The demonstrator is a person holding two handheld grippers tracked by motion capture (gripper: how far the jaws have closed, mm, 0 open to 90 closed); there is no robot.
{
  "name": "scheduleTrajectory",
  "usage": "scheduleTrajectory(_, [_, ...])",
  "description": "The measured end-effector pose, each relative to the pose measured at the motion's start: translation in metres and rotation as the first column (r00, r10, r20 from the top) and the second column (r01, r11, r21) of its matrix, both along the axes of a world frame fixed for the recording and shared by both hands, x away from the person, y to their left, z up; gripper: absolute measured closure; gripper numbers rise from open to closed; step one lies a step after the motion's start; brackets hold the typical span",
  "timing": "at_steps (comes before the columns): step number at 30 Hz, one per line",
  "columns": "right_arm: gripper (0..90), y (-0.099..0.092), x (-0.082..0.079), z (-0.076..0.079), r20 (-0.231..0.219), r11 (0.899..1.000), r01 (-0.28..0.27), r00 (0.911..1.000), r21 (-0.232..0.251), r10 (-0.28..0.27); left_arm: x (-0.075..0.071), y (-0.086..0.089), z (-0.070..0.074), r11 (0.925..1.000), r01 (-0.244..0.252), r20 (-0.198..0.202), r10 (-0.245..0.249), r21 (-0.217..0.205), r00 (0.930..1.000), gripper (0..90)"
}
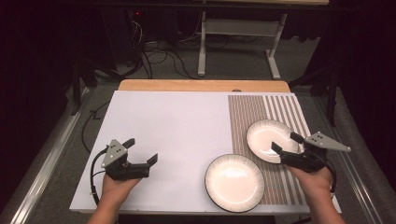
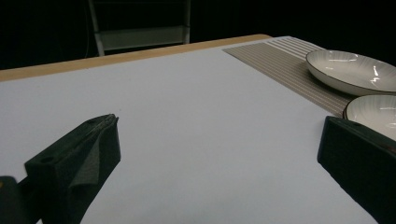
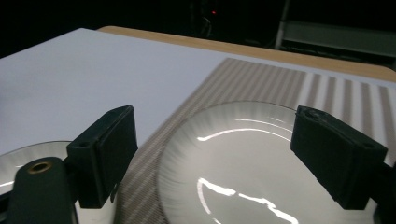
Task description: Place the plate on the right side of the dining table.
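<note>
Now your right claw (image 1: 286, 142) hangs over near edge of far plate (image 1: 268, 140), jaws spread wide, gripping nothing; plate sits just below and ahead of jaws, on striped mat (image 1: 252, 112). Second plate (image 1: 234, 182) lies just left of claw, straddling mat edge. Your left claw (image 1: 142, 150) gapes wide too, empty, above bare white sheet (image 1: 177, 126), both plates well off to its right.

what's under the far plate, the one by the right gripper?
The far plate sits on the striped placemat, which lies on the white sheet. The mat under its base is covered. The right gripper is open over the near rim, holding nothing.
</note>
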State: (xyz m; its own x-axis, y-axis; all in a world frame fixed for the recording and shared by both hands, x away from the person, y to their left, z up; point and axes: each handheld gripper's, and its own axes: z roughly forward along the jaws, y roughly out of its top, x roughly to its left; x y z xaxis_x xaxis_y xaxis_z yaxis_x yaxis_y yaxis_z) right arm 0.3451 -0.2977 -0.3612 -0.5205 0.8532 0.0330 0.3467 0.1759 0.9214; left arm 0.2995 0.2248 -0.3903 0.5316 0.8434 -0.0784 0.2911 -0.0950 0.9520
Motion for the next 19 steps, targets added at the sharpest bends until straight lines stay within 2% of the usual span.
scheduleTrajectory(2, [12.3,0.014,-0.007,0.002,0.018,0.999,-0.041,0.9990,-0.005,0.041,-0.003,-0.002,0.002,1.0000,0.007,0.009,-0.007,0.001,0.9999,0.3])
scheduleTrajectory(6, [0.6,0.039,-0.018,0.003,0.044,0.994,-0.102,0.9937,-0.026,0.103,-0.008,-0.005,0.006,0.9999,0.016,0.024,-0.016,-0.001,0.9996,0.3])
scheduleTrajectory(9, [0.5,0.049,-0.028,-0.001,0.066,0.990,-0.134,0.9885,-0.030,0.136,-0.011,-0.009,0.008,0.9997,0.023,0.030,-0.023,0.000,0.9993,0.3])
scheduleTrajectory(15, [0.4,0.054,-0.037,-0.006,0.075,0.984,-0.173,0.9815,-0.044,0.176,-0.015,-0.018,0.008,0.9993,0.037,0.033,-0.037,0.011,0.9987,0.3])
scheduleTrajectory(19, [0.5,0.051,-0.038,-0.005,0.085,0.984,-0.172,0.9810,-0.037,0.174,-0.016,-0.016,0.009,0.9996,0.027,0.034,-0.027,0.004,0.9991,0.3])
